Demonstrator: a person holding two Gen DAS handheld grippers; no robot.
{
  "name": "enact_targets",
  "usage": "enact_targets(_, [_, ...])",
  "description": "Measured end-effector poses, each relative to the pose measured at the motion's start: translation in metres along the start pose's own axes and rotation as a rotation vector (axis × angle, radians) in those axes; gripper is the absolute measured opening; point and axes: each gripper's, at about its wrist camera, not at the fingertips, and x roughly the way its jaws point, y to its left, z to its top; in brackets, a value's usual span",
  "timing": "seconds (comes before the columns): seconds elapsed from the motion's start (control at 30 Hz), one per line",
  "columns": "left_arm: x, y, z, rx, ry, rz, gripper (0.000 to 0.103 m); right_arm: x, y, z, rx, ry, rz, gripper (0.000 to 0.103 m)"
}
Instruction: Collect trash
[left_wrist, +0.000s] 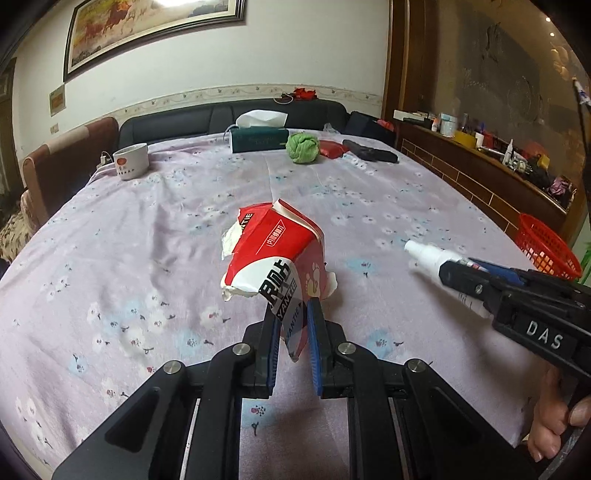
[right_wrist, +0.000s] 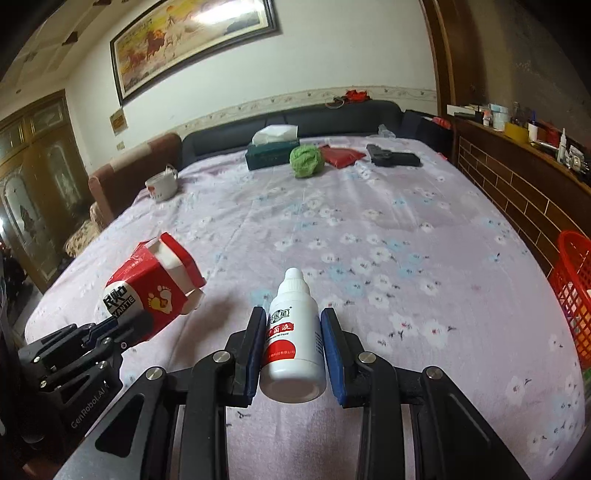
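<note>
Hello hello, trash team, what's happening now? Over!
Left gripper shut on torn red box. Right gripper shut on white bottle. Red basket at the right edge, path over the tablecloth clear.

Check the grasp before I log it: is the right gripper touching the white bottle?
Touching. The right wrist view shows the right gripper closed on the white bottle, both blue pads pressed against its sides.
</note>
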Motion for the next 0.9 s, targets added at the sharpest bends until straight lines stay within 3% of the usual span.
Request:
enact_targets(0.27, [0.001,0.000,-0.002,-0.004,0.007,-0.006,0.014,0.022,0.002,-0.008,-0.021,0.144,0.005,0.033])
enact_targets(0.6, [0.005,0.000,-0.002,-0.005,0.009,0.003,0.014,0.034,0.005,-0.017,-0.042,0.206,-0.003,0.033])
enact_targets(0.73, [0.004,0.000,-0.002,-0.007,0.001,0.011,0.014,0.032,0.004,-0.019,-0.032,0.181,-0.002,0.032])
enact_targets(0.9, [0.004,0.002,-0.002,-0.018,-0.002,0.020,0.014,0.014,0.009,-0.014,-0.033,0.085,0.001,0.032])
